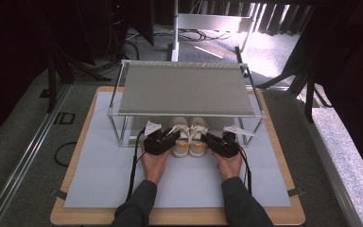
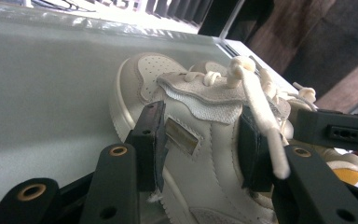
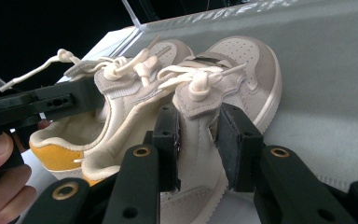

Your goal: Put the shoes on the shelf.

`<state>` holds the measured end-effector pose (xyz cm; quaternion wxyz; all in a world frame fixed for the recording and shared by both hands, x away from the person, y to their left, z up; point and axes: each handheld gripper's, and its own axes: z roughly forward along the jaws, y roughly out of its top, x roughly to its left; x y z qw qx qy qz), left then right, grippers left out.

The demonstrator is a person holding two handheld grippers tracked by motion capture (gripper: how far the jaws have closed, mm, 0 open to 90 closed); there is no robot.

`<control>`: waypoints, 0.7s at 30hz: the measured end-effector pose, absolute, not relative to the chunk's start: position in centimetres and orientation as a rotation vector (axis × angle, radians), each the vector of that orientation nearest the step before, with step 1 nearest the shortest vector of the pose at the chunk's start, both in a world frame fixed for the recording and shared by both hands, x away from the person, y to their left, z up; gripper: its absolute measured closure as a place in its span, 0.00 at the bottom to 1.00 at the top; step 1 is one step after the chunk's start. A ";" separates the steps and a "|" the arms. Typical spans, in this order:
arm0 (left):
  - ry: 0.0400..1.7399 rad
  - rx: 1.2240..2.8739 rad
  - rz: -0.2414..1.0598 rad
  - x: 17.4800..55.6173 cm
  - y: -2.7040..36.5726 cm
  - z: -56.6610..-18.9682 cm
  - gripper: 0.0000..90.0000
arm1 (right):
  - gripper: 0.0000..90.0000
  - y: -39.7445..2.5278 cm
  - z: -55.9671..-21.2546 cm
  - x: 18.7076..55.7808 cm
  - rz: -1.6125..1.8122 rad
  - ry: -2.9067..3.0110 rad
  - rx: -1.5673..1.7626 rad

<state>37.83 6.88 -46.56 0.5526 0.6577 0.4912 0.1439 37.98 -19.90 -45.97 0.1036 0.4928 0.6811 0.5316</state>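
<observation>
The right gripper (image 3: 198,140) is clamping the tongue and side of the nearer cream sneaker (image 3: 223,88), its two black jaws pressing against the shoe from either side just below the tied laces (image 3: 193,77). A second sneaker (image 3: 81,126) (its heel lined in yellow) is lying just beside the first, to the left. The left gripper (image 3: 37,105) is reaching in over that shoe from the left edge, with fingers (image 3: 2,182) showing below it. Both shoes are resting on a grey surface (image 3: 326,70).

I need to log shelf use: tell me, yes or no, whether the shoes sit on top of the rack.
No, the pair of shoes sits on the white mat under the rack's shelf, whose top is bare.
</observation>
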 end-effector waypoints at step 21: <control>1.209 1.514 0.375 39.2 6.4 -47.1 0.63 | 0.77 -19.6 -46.3 39.7 1.571 1.976 1.464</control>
